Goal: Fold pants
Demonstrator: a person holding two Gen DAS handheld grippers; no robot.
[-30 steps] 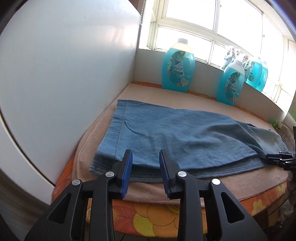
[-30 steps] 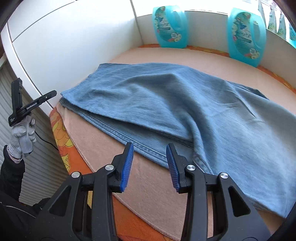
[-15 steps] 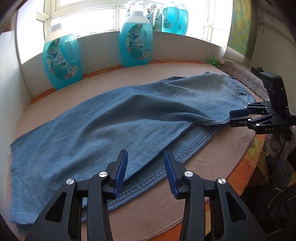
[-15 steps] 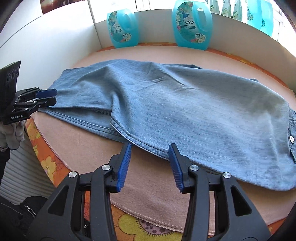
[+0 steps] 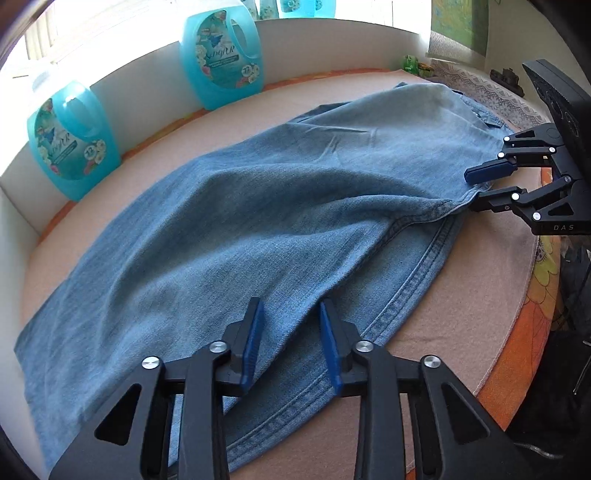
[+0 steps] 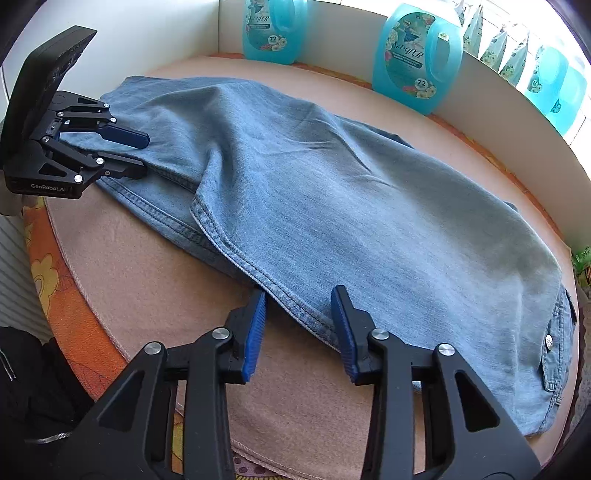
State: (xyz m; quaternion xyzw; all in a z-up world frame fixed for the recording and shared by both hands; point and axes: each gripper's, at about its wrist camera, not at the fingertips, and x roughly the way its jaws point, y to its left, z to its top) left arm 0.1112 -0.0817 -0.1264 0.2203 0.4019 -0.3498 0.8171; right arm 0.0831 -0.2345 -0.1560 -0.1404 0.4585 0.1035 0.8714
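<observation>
Blue denim pants (image 5: 258, 206) lie folded lengthwise on a beige pad (image 5: 461, 314), legs to the left, waist with a button (image 6: 549, 341) to the right. My left gripper (image 5: 290, 343) is open, its fingers straddling the pants' near seam edge around mid-leg; it also shows in the right wrist view (image 6: 142, 153). My right gripper (image 6: 299, 325) is open over the near hem edge closer to the waist; it shows in the left wrist view (image 5: 476, 188) with one finger above the cloth edge and one below.
Turquoise detergent bottles (image 5: 221, 51) (image 6: 417, 55) stand along the white back ledge. A white panel (image 6: 147, 33) bounds the left side. An orange flowered cover (image 5: 546, 280) hangs over the table's front edge below the pad.
Both grippers have moved in toward the pants' near edge. The left has swung to the right from the leg end. Both jaws now reach over the denim edge, still open.
</observation>
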